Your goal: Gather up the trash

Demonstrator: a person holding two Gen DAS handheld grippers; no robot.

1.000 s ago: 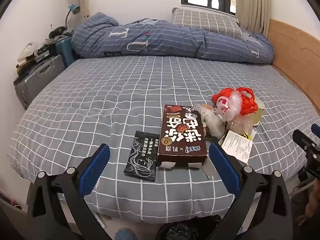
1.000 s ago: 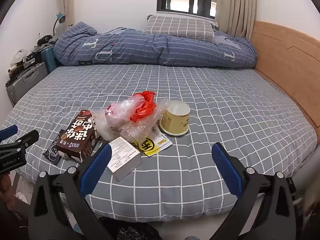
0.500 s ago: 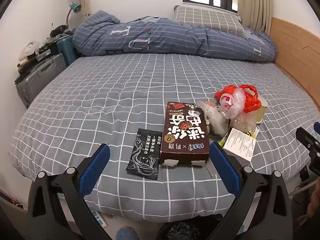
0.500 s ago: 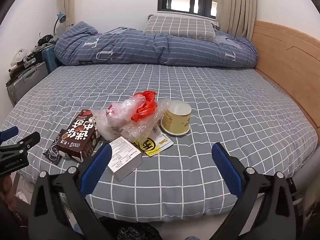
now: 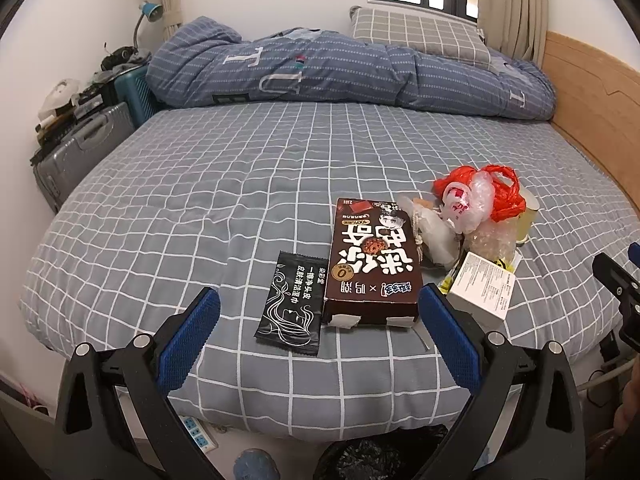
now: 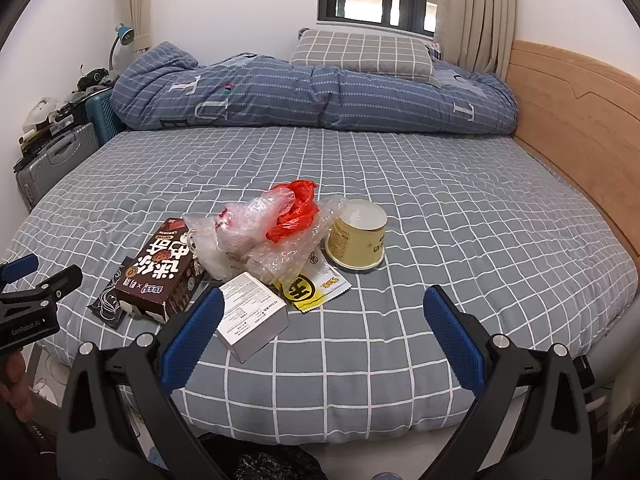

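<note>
Right, both grippers hang at the near edge of the bed (image 6: pixel 460 200), jaws wide, nothing held. Left gripper (image 5: pixel 319 312) faces the brown box (image 5: pixel 372 264), black sachet (image 5: pixel 294 300) just left of it. Right gripper (image 6: pixel 323 312) sits by the white box (image 6: pixel 252 316). Crumpled plastic bags (image 6: pixel 276 228) are piled between the brown box and the yellow cup (image 6: pixel 358 236), and a yellow wrapper (image 6: pixel 316 286) pokes out beneath.

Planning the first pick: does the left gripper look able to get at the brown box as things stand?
Probably yes. The left gripper is open, its jaws set wider than the brown box, which lies flat straight ahead at the bed's near edge with nothing on top; the black sachet lies alongside.
</note>
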